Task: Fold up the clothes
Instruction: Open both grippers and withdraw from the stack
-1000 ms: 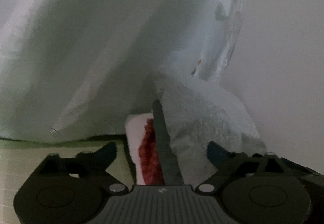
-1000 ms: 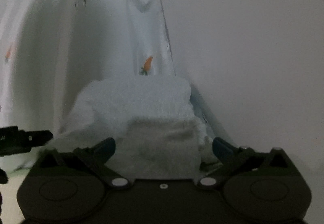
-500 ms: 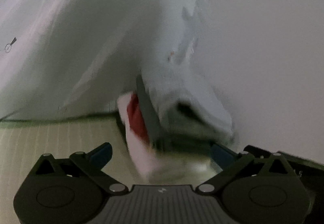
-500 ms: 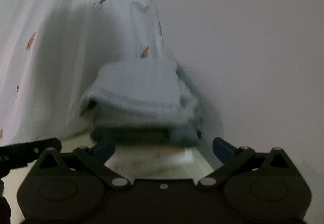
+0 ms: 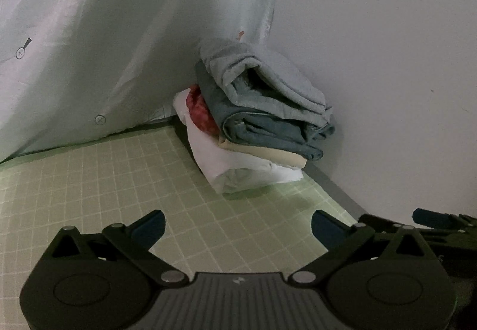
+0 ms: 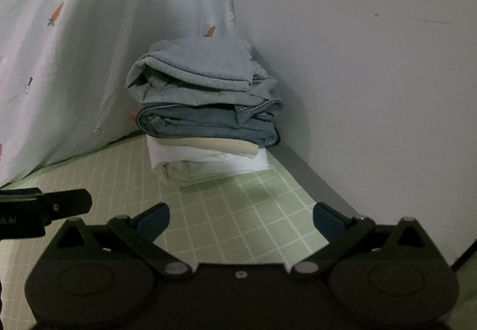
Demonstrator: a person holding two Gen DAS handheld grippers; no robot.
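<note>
A stack of folded clothes (image 5: pixel 259 118) sits in the far corner of the green grid mat (image 5: pixel 119 181). A light grey folded garment (image 6: pixel 196 70) lies on top, over a blue-grey one (image 6: pixel 208 124), a beige one and a white one (image 6: pixel 208 163); a red piece (image 5: pixel 199 109) shows at the stack's left side. My left gripper (image 5: pixel 237 224) is open and empty, well short of the stack. My right gripper (image 6: pixel 240 218) is open and empty, also back from the stack. Each gripper shows at the edge of the other's view.
A white curtain with carrot prints (image 5: pixel 89 32) hangs behind and left of the stack. A plain white wall (image 6: pixel 372 61) stands on the right. A grey table edge (image 6: pixel 313 178) runs along the wall beside the mat.
Both grippers have pulled back from the stack, leaving the light grey garment lying on top. The whole stack and the mat have come into view.
</note>
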